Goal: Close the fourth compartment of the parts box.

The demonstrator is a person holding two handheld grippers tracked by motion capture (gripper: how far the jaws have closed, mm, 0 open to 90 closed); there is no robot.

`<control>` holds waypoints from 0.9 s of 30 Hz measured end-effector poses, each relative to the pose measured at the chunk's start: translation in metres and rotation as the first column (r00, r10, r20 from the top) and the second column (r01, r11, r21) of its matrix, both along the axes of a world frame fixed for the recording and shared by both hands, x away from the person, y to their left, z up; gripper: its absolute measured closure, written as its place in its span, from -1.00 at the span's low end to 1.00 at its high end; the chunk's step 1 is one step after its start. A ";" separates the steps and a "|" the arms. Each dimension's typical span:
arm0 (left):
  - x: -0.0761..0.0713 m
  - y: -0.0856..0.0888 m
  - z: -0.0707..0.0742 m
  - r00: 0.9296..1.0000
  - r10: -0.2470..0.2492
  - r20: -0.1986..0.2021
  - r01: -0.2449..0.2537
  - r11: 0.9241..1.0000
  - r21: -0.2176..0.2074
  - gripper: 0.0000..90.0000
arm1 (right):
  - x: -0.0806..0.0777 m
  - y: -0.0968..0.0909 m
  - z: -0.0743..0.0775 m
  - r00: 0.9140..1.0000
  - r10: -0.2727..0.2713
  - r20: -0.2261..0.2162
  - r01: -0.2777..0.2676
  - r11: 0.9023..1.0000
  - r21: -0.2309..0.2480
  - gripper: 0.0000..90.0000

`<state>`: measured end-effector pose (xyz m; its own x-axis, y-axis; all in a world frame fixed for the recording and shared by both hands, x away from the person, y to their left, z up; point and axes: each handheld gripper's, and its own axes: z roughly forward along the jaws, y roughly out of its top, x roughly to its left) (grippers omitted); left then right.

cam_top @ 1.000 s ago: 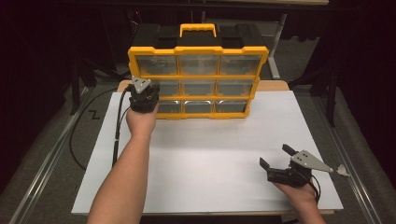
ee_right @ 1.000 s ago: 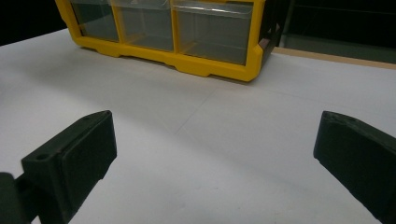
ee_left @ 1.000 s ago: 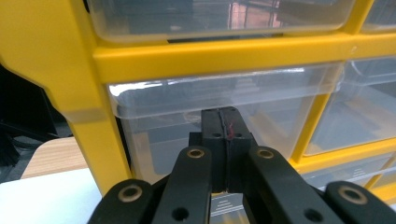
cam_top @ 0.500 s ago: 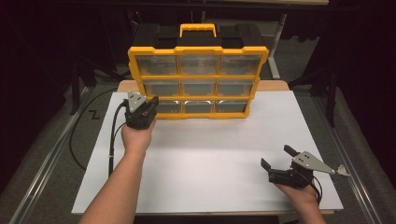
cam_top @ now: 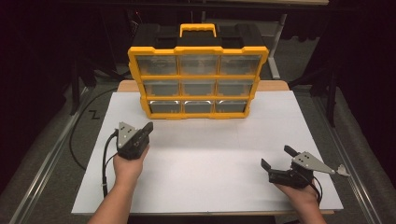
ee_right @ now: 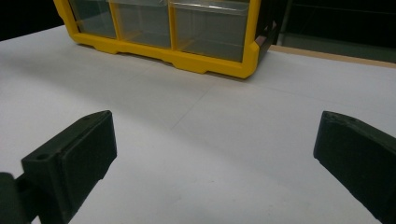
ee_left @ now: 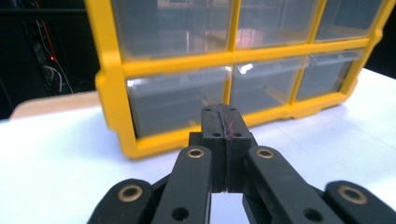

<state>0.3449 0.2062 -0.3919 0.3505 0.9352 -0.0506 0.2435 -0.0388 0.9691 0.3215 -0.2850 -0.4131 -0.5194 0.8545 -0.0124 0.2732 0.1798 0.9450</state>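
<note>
A yellow and black organizer case [cam_top: 198,77] with clear drawers stands upright at the back of the white table [cam_top: 210,158]. My left gripper [cam_top: 147,127] is shut with nothing between its jaws, a short way in front of the case's lower left corner. In the left gripper view the pressed-together jaws [ee_left: 222,122] point at the bottom left drawer [ee_left: 177,100]. My right gripper [cam_top: 277,157] rests open near the table's front right, jaws wide apart and empty. The case's lower right corner [ee_right: 233,51] shows beyond its open jaws in the right gripper view.
A black cable [cam_top: 107,163] trails from the left gripper over the table's left side. Dark floor and metal rails surround the table. A wooden board edge [cam_top: 275,86] shows behind the case.
My left gripper has drawn back from the case's left drawers toward the person and sunk nearer the table, still shut. The right gripper has not moved.
</note>
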 end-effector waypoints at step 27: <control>-0.056 0.021 -0.035 0.998 -0.067 -0.003 0.067 0.996 0.062 0.85 | -0.003 -0.006 -0.005 0.999 -0.033 -0.019 0.033 0.999 -0.006 -0.98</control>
